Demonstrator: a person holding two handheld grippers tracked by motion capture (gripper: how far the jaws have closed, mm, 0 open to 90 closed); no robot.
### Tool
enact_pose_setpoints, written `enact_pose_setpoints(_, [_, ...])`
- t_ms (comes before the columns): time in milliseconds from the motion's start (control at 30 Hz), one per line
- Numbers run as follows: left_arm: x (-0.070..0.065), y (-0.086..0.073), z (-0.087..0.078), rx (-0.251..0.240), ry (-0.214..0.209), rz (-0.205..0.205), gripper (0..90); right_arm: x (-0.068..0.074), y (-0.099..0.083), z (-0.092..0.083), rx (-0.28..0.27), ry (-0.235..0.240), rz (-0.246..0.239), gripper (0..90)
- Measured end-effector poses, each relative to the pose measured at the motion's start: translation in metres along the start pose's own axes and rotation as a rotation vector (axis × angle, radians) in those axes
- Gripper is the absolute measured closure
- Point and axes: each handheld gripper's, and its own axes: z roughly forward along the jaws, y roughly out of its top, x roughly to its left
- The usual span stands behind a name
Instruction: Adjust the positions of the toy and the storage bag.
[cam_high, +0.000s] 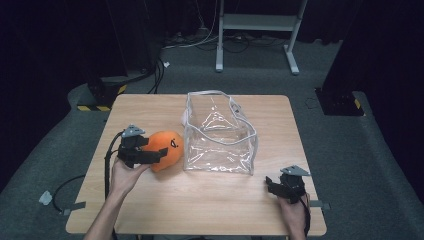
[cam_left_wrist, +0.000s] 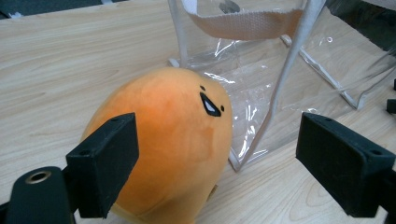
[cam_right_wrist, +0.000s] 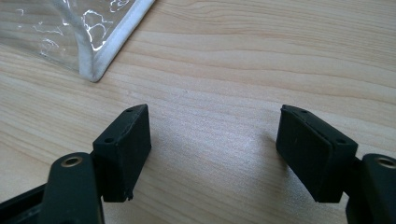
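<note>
Left tool (cam_left_wrist: 217, 158) spread wide around round orange plush toy (cam_left_wrist: 173, 149), right tool (cam_right_wrist: 215, 154) gaping, empty, beside clear vinyl bag (cam_high: 217, 132)

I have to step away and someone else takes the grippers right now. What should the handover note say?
Left gripper: open, jaws standing either side of the orange plush toy but not closed on it. The toy lies on the table, just left of the clear bag.
Right gripper: open, holding nothing, low over bare wood near the bag's front right corner.
The bag stands upright with its mouth open and looks to have nothing inside.
Done: the left gripper is lined up on the toy.
Left, most likely: close on the toy, lift it and lower it into the bag; the right gripper could steady the bag's rim.
</note>
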Motion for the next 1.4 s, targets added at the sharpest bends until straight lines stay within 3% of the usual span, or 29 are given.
enact_pose_setpoints(600, [-0.003, 0.019, 0.027, 0.044, 0.012, 0.028, 12.1, 0.000, 0.000, 0.000, 0.000, 0.000, 0.000, 26.0])
enact_pose_setpoints(1000, [0.004, 0.026, 0.047, 0.075, 0.038, 0.043, 11.2, 0.000, 0.000, 0.000, 0.000, 0.000, 0.000, 26.0])
enact_pose_setpoints(1400, [0.016, 0.029, 0.057, 0.082, 0.041, 0.006, 9.2, 0.000, 0.000, 0.000, 0.000, 0.000, 0.000, 26.0])
